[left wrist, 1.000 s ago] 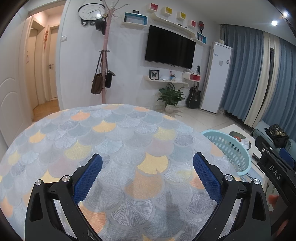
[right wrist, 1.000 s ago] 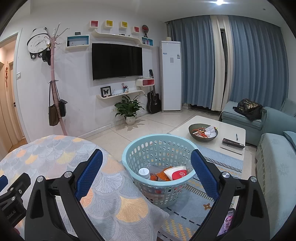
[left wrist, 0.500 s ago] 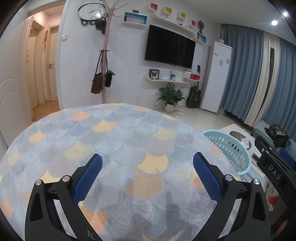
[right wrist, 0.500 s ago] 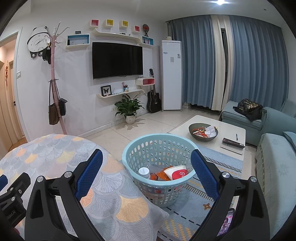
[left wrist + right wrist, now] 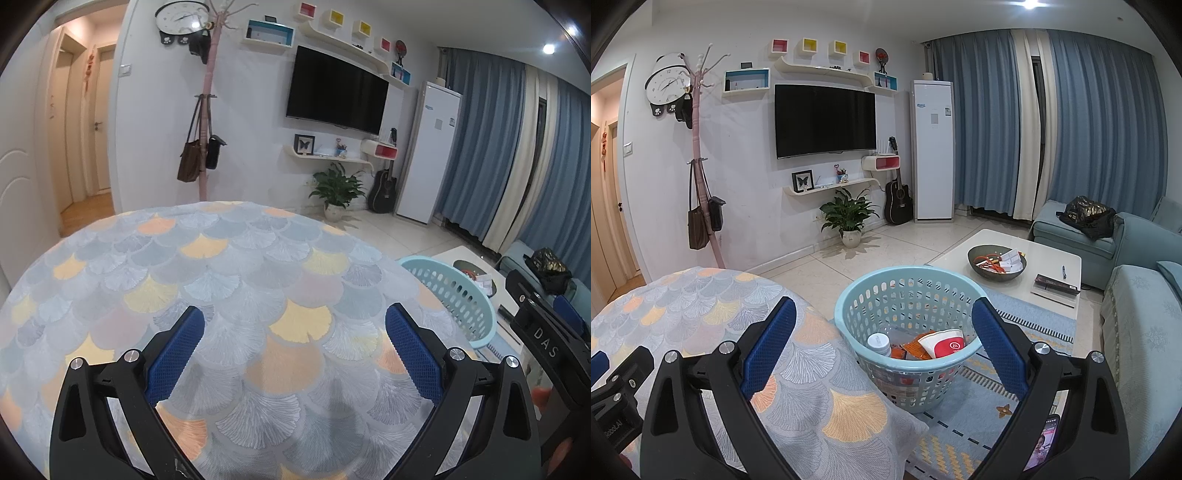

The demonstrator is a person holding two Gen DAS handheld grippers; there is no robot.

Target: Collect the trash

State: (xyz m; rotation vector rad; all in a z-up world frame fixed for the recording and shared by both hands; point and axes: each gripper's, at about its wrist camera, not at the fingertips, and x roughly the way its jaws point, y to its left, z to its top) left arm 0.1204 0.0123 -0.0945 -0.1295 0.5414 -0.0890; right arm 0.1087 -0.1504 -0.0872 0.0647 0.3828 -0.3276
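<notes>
Both grippers stand wide open and empty: the left gripper point(image 5: 293, 330) over the bare surface point(image 5: 207, 266), the right gripper point(image 5: 882, 325) past its right edge above the basket point(image 5: 849, 306). The trash, a small bottle point(image 5: 878, 343), an orange wrapper point(image 5: 913, 349) and a paper cup point(image 5: 942, 341), lies in the basket; it looks light and crushable, best pinched gently across the cup's wall.

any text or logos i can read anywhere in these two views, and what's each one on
"DAS": white letters on the black body of the right claw, seen from the left wrist view.
"HL": white logo in a circle on the red band of the paper cup in the laundry basket.
Embossed lettering on the left claw body: upside down, not surely readable.
Blue logo and sticker on the standing air conditioner: too small.
Wall clock numerals: too small.
</notes>
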